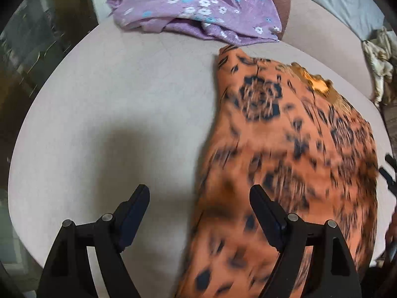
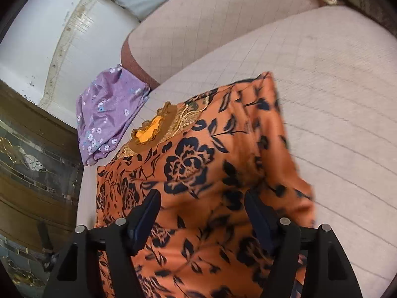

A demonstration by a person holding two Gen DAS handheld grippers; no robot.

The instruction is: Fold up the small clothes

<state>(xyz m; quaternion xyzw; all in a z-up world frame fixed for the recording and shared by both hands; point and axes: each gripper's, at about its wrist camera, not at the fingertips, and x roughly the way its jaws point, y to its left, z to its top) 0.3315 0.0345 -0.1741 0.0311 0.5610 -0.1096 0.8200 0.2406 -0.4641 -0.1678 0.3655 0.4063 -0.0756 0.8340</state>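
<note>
— Two garments, then? How does the near one lie?

— Orange dress [image 2: 198,173] spread flat on the sofa seat [image 1: 111,111], long axis running away from the cameras, frilled neckline [image 2: 148,129] at the far end.

— And the tongs?

— Left tongs [image 1: 198,198] stand wide apart over the dress's left edge, one finger over bare seat, gripping nothing. Right tongs [image 2: 201,206] gape above the dress's middle, empty too.

— Further back?

— Purple floral cloth [image 1: 198,7], crumpled at the seat's far end.

A pale sofa seat [image 1: 111,104] bears an orange floral garment [image 1: 285,149] and a purple floral cloth [image 1: 198,7].
</note>
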